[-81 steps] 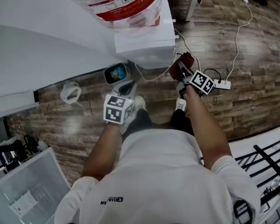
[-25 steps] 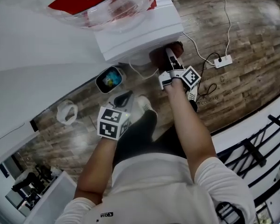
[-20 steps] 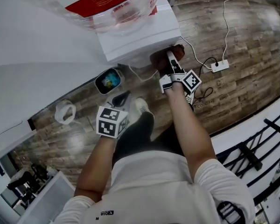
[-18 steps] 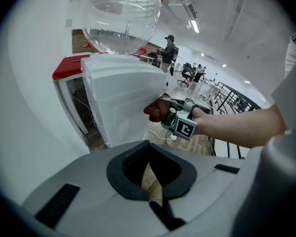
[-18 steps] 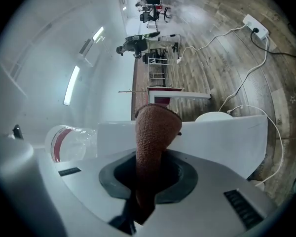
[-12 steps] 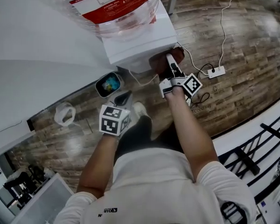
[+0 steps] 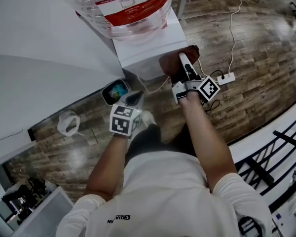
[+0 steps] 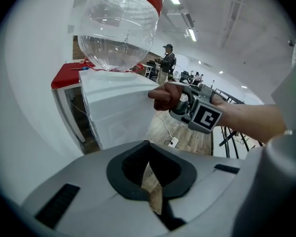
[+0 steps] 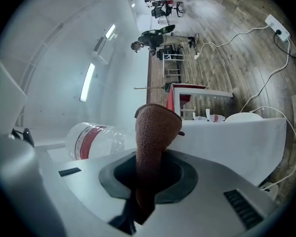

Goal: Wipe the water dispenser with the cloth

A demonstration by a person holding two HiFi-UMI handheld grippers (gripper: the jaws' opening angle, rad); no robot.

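The white water dispenser (image 7: pixel 149 42) stands at the top of the head view with a clear, red-labelled bottle (image 7: pixel 130 4) on it. My right gripper (image 7: pixel 185 71) is shut on a brown cloth (image 7: pixel 177 63), which lies against the dispenser's near edge. In the right gripper view the cloth (image 9: pixel 155 132) stands up out of the right gripper (image 9: pixel 144 186), with the dispenser (image 9: pixel 237 137) and the bottle (image 9: pixel 91 135) just behind it. My left gripper (image 7: pixel 133 99) hangs lower left of the dispenser, shut and holding nothing. The left gripper (image 8: pixel 154 194) looks at the dispenser (image 8: pixel 121 110) and at the cloth (image 8: pixel 163 96).
A power strip (image 7: pixel 226 78) with white cables lies on the wood floor to the right. A small round device with a screen (image 7: pixel 114 90) and a white ring-shaped object (image 7: pixel 68 123) lie left of my feet. A white wall (image 7: pixel 39 58) flanks the dispenser. A person (image 8: pixel 166 58) stands far off.
The right gripper has carried the cloth from down by the floor up to the dispenser's near edge and has kept it there over the last second. The left gripper rose slightly.
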